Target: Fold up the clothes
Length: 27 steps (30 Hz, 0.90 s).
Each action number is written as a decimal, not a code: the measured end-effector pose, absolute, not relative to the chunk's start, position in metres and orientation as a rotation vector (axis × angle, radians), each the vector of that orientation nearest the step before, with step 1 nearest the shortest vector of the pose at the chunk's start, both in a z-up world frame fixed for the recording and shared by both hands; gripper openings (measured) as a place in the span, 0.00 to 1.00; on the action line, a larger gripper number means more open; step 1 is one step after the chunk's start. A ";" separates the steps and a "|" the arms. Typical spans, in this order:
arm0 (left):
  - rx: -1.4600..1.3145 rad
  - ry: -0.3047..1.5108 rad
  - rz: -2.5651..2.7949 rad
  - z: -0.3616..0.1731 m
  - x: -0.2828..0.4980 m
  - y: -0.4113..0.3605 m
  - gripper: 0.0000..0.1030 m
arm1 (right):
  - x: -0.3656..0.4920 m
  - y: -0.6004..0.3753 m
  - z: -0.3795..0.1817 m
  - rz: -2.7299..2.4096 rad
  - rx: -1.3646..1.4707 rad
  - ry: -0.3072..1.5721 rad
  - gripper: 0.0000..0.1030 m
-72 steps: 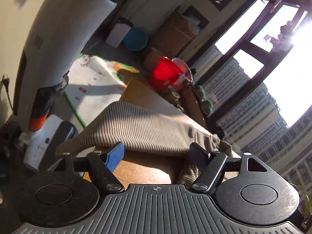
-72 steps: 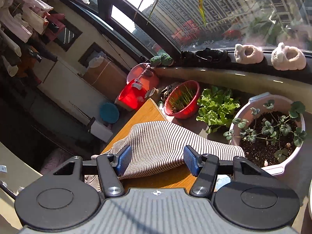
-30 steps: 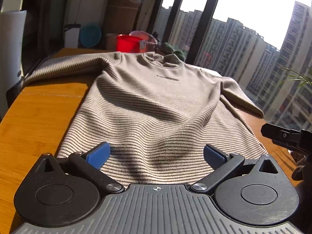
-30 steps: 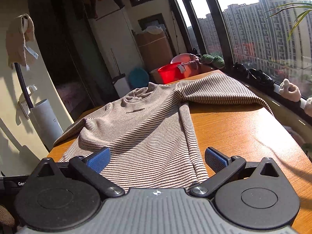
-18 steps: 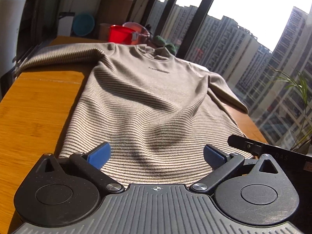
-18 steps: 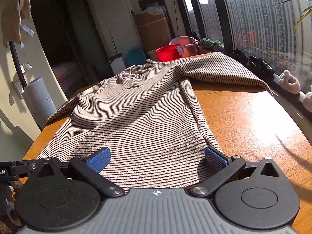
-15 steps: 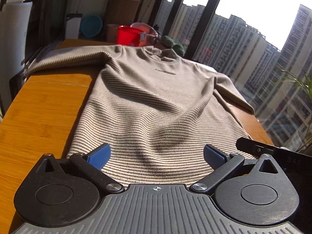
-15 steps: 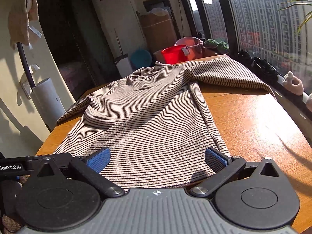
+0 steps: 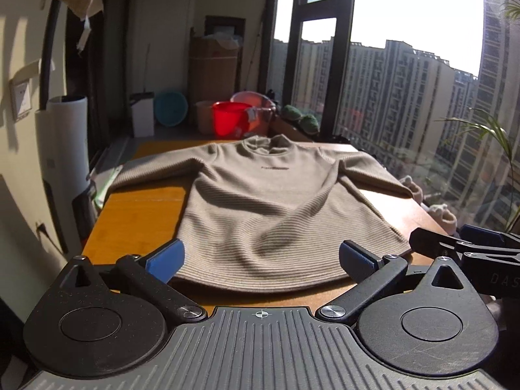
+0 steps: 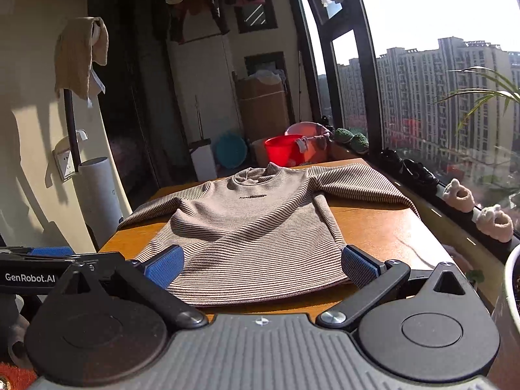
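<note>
A beige striped long-sleeved sweater lies front up and spread flat on the wooden table, collar at the far end, sleeves stretched out to both sides. My left gripper hovers open just short of the near hem, nothing between its blue pads. My right gripper is likewise open at the hem, a little to the right. Each gripper shows at the edge of the other's view: the right one, the left one.
A red bucket, a cardboard box and a teal basin stand beyond the table's far end. A white cylinder is at the left wall. Slippers line the window sill on the right; a plant pot sits near right.
Both grippers have drawn back and risen from the sweater, so the whole garment and the near table edge show. Earlier they were at the sleeves. Both remain open.
</note>
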<state>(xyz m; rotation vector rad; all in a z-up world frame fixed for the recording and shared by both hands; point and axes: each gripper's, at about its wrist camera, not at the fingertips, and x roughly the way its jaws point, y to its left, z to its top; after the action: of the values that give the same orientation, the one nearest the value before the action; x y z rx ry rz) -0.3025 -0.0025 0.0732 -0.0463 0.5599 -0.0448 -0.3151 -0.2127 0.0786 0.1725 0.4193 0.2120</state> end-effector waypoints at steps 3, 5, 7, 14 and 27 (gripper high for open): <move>-0.031 0.582 -0.029 0.072 -0.302 -0.002 1.00 | -0.310 -0.213 0.079 0.187 0.171 0.446 1.00; -0.020 0.596 -0.026 0.071 -0.303 -0.003 1.00 | -0.306 -0.209 0.077 0.178 0.160 0.480 1.00; -0.017 0.615 -0.025 0.069 -0.302 -0.004 1.00 | -0.303 -0.206 0.075 0.167 0.146 0.512 1.00; -0.034 0.644 -0.022 0.067 -0.302 -0.004 1.00 | -0.304 -0.195 0.075 0.179 0.090 0.535 1.00; -0.075 0.767 -0.053 0.046 -0.288 -0.013 1.00 | -0.287 -0.200 0.060 0.166 0.145 0.663 1.00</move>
<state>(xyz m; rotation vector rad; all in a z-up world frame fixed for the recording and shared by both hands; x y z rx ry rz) -0.2883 -0.0126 0.0456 -0.0750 0.7674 -0.0532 -0.2873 -0.2002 0.0601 0.1455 0.6632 0.1663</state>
